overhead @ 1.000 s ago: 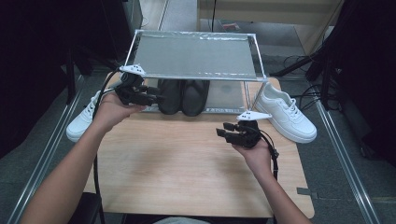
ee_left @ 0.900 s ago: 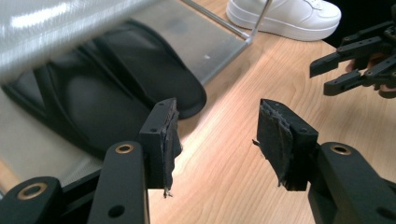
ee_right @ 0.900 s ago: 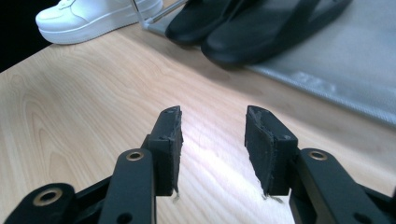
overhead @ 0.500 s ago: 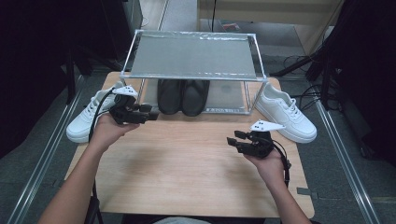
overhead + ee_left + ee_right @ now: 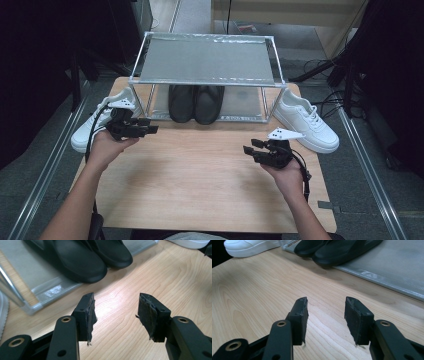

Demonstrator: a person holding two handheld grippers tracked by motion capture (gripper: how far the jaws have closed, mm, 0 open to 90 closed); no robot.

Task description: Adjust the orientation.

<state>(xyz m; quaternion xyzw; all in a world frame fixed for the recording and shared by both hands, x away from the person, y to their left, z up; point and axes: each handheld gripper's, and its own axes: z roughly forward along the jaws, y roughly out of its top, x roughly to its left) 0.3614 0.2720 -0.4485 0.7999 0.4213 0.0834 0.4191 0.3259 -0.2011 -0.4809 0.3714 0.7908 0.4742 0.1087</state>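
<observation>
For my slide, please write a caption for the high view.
Two open grippers above the table, before black slippers.

A pale wooden worktop (image 5: 200, 175) with wavy brown grain carries 2 glossy black shoes (image 5: 195, 102) on the grey lower shelf of a silver metal-framed rack (image 5: 207, 60). 2 white lace-up sneakers (image 5: 306, 120) flank it. Both grippers (image 5: 142, 129) (image 5: 251, 150) are matte black.

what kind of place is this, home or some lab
Probably a lab or recording setup, not a home: a wooden table holds a metal shoe rack, with loose cables on grey flooring and dark curtains around.
</observation>
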